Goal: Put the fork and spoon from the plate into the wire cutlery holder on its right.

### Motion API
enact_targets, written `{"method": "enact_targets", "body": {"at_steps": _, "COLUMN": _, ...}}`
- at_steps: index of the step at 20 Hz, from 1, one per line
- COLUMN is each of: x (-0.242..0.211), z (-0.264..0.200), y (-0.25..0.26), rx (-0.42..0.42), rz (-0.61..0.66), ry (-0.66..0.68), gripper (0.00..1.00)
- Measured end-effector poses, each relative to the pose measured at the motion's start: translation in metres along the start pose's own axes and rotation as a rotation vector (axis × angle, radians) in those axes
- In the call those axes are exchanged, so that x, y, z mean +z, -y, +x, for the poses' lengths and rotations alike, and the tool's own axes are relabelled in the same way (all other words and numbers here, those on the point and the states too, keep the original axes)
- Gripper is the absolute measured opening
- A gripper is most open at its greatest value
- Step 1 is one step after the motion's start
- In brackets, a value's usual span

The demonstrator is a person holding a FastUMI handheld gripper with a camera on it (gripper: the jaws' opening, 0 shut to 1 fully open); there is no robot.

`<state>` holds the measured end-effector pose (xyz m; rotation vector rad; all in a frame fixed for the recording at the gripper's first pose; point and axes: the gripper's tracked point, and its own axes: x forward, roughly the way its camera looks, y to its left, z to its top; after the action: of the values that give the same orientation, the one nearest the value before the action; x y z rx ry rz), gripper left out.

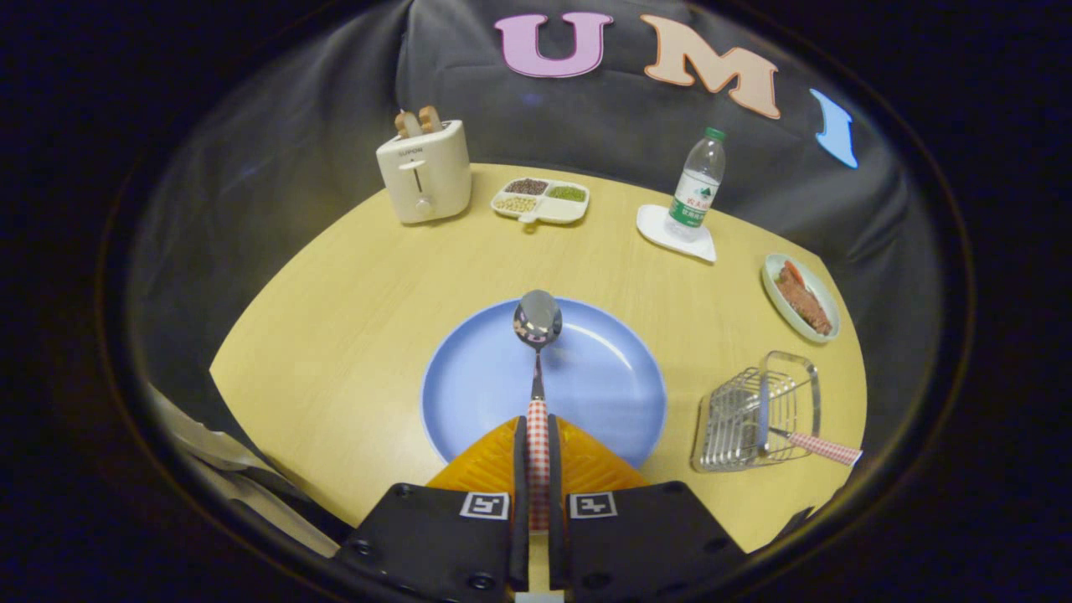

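We see our fingers point(538, 435) clamped on the spoon's point(537, 335) checked handle, its bowl out ahead over the blue plate point(611, 377). The wire cutlery holder point(758, 414) lies right of the plate by the counter's point(352, 335) right edge, the fork point(804, 442) already in it, handle sticking out.

The claw point(537, 435) grips the spoon point(537, 335) over the plate point(586, 385); on the counter point(352, 318), right of the plate, the fork point(804, 442) lies in the wire cutlery holder point(754, 414).
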<state>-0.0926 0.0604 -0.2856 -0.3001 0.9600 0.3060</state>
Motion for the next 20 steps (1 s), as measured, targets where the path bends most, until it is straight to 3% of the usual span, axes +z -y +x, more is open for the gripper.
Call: {"method": "enact_targets", "body": {"at_steps": 20, "x": -0.005, "z": -0.078, "y": 0.145, "rx": 0.017, "rz": -0.181, "ry": -0.195, "gripper": 0.12}}
